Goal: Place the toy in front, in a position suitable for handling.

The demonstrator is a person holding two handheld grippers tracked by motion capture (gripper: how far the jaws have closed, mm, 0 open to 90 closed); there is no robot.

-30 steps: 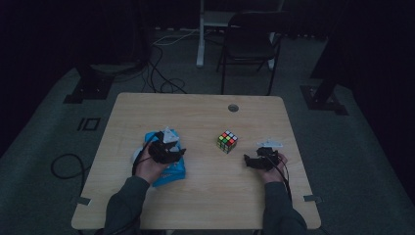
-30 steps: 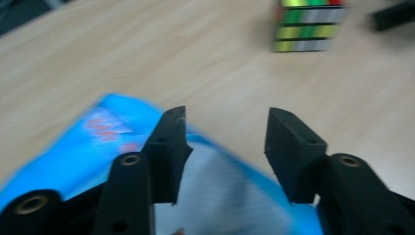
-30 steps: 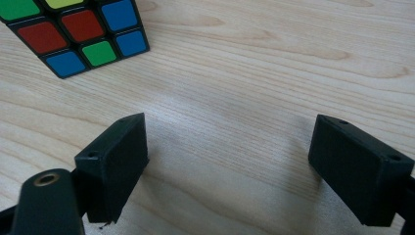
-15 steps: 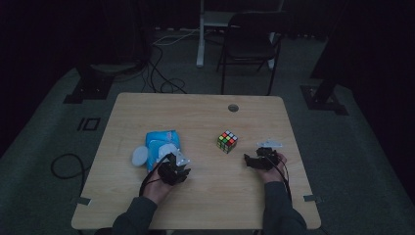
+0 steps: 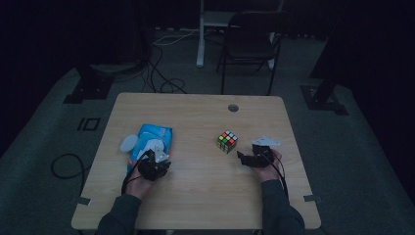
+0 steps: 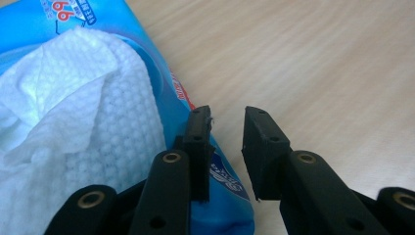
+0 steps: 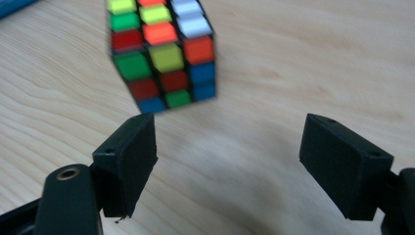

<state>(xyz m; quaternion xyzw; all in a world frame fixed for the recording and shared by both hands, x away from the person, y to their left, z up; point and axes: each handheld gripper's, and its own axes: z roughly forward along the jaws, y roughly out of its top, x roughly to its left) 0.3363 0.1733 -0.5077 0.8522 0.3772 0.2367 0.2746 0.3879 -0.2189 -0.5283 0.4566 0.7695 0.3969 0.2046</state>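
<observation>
The wipes pack [image 5: 150, 143], a blue soft packet, lies on the wooden counter [image 5: 205, 196] at about nine o'clock from the counter's middle, with a white wipe [image 6: 73, 127] bunched up out of its top. In the high view a small pale flap or lid [image 5: 128, 143] sits just beside the pack at its nine o'clock edge.

The left gripper [image 5: 157, 165] rests at the pack's near corner, roughly at five o'clock from the pack. In the left gripper view [image 6: 226, 147] its jaws have just been closing and now stand a narrow gap apart; the left jaw lies against the pack's blue edge, the right jaw over bare wood, and nothing is pinched between them.

The puzzle cube [image 5: 227, 141], with its mixed coloured squares, stands on the counter at about three o'clock from the pack, well apart from it. The right gripper [image 5: 243, 157] sits near the cube, at about four o'clock from it. In the right gripper view [image 7: 227, 161] its jaws have just been closing yet stand wide apart over bare wood, and the cube [image 7: 161, 54] lies beyond their tips toward eleven o'clock, touching neither jaw.

A dark chair [image 5: 254, 44] stands on the floor beyond the counter's far edge, at twelve o'clock.
</observation>
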